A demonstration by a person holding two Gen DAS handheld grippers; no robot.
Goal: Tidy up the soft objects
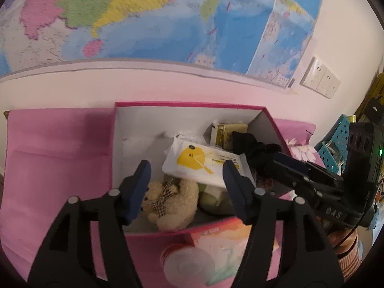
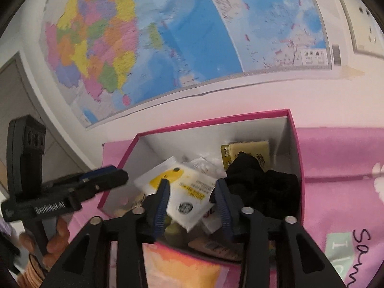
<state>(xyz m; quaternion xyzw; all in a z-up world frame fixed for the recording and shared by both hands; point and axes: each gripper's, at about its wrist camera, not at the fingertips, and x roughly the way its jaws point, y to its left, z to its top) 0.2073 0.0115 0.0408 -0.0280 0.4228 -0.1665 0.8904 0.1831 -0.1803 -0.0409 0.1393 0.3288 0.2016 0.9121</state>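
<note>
An open pink storage box [image 1: 189,105] [image 2: 211,121] sits on a pink cloth. Inside lie a beige teddy bear [image 1: 171,204], a white wipes pack with a yellow print [image 1: 204,165] [image 2: 182,192], a black cloth [image 1: 254,147] [image 2: 264,182] and a yellow packet [image 1: 228,132] [image 2: 247,150]. My left gripper [image 1: 187,189] is open and empty above the box's near side, over the bear. My right gripper [image 2: 193,204] is open and empty above the wipes pack, with the black cloth just beside its right finger. It also shows in the left wrist view [image 1: 295,170].
A pink cloth [image 1: 57,158] [image 2: 340,168] covers the surface around the box. A large map [image 1: 144,16] [image 2: 182,36] hangs on the wall behind. Wall sockets [image 1: 320,78] are at the right. A teal perforated basket [image 1: 336,141] stands at the far right.
</note>
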